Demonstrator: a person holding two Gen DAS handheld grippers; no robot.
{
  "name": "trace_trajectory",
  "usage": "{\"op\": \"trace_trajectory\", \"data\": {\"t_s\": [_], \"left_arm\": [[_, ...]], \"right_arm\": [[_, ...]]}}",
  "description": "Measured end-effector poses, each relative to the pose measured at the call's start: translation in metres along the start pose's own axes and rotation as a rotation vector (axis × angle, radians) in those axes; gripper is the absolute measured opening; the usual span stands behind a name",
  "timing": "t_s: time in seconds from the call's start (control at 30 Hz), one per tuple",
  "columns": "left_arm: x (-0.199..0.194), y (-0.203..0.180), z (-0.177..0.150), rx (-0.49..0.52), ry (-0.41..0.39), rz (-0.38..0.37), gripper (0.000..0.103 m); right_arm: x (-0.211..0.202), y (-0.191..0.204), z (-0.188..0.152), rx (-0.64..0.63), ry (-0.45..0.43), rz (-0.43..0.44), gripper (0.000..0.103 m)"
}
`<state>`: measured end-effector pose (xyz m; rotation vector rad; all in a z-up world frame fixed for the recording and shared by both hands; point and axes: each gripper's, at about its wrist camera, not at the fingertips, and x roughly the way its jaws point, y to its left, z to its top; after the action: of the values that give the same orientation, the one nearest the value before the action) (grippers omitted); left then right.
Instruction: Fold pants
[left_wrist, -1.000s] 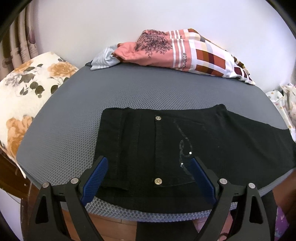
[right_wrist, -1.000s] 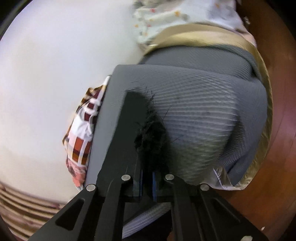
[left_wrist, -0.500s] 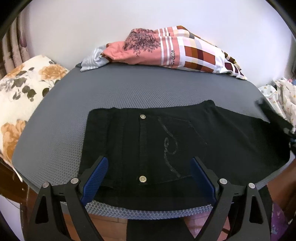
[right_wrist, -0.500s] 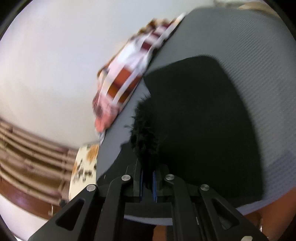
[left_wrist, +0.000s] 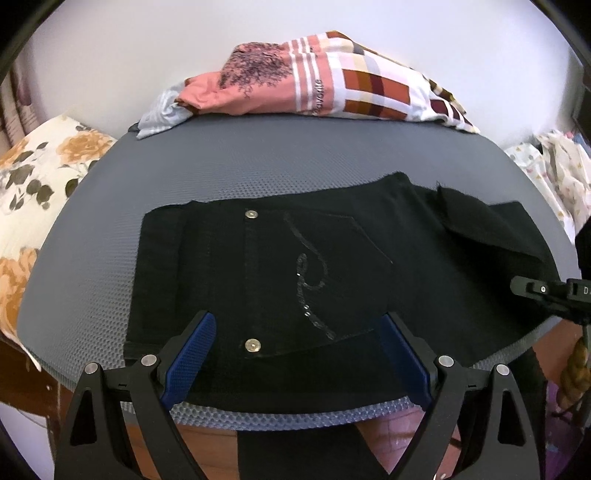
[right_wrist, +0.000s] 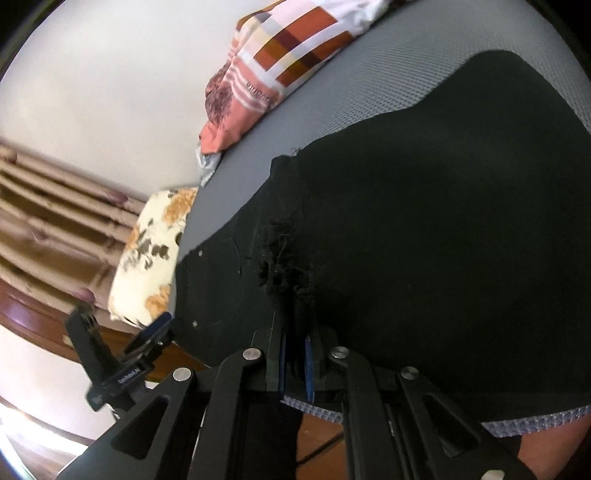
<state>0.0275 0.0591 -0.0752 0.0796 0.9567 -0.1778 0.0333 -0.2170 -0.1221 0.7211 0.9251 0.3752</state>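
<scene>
the black denim pants (left_wrist: 295, 273) lie flat on the grey mesh mat (left_wrist: 229, 162), the left gripper (left_wrist: 295, 354) spread wide above their near edge, while the right gripper (right_wrist: 295, 354) is pressed together on a frayed fold of the pants.

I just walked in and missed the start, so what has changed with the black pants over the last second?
The right gripper, clamped on the frayed leg end, has carried it in over the black pants, so a flap now lies folded at their right side. The left gripper stayed open above the waist; the pillow stayed put.
</scene>
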Motion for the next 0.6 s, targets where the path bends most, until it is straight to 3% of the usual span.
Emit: {"op": "trace_trajectory", "data": {"t_s": [0.3, 0.43, 0.53, 0.6], "left_arm": [[0.003, -0.009, -0.001, 0.036, 0.01, 0.002, 0.09], [0.004, -0.009, -0.001, 0.035, 0.019, -0.001, 0.09], [0.006, -0.01, -0.001, 0.038, 0.027, 0.003, 0.09], [0.005, -0.009, -0.001, 0.036, 0.027, 0.003, 0.09]], "right_arm": [[0.016, 0.018, -0.009, -0.144, 0.032, -0.076, 0.01], [0.024, 0.034, -0.018, -0.271, 0.066, -0.129, 0.02], [0.023, 0.045, -0.023, -0.337, 0.092, -0.095, 0.034], [0.018, 0.047, -0.024, -0.319, 0.13, 0.063, 0.033]]}}
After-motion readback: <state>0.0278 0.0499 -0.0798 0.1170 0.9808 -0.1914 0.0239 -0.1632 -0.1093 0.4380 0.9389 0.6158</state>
